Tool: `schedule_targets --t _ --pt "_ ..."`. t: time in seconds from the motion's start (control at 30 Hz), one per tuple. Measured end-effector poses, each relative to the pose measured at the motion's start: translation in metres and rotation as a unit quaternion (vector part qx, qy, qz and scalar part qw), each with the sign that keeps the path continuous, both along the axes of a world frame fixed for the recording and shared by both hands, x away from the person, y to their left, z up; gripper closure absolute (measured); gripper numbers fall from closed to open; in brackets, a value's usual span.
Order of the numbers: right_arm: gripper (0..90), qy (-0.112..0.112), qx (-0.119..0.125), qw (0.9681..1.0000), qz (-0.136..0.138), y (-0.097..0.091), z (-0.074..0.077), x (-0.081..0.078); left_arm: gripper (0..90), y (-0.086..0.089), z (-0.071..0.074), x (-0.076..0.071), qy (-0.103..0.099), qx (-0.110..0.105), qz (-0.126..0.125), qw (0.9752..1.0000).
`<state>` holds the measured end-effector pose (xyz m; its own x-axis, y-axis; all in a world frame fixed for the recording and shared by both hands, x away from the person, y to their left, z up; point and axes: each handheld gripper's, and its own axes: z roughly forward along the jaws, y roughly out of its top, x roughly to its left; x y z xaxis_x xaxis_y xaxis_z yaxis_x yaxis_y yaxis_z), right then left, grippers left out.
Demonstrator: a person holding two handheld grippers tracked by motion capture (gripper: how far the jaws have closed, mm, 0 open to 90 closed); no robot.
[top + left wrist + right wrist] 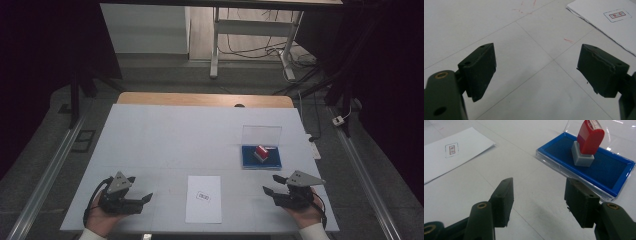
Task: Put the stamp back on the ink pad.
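A red stamp with a grey base (pixel 261 152) (pixel 587 143) stands upright on a blue ink pad (pixel 250 159) (pixel 614 172), whose clear lid is raised behind it. A white sheet (pixel 203 198) (pixel 451 155) (pixel 609 22) bearing a small red-framed stamp mark lies at the table's front middle. My right gripper (pixel 269 185) (pixel 537 200) hovers open just in front of the pad, nothing between its jaws. Left of the sheet, my left gripper (pixel 146 196) (pixel 536 70) rests open over bare table.
The white table (pixel 175 135) has a wooden strip along its far edge. Beyond it stand a desk frame with cables on the floor. A power strip lies off the table's right edge. Dark curtains close both sides.
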<state>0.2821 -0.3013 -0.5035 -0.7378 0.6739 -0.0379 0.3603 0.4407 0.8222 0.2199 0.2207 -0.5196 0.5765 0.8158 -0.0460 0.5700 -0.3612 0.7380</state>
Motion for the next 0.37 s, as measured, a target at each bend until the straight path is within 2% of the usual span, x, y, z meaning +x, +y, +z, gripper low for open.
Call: schedule_targets --t 0.37 --pt "40.2 0.002 -0.008 1.0 0.001 0.0016 -0.0008 0.0001 15.6 0.0003 -0.0005 0.0007 0.001 0.001 0.0 1.0"
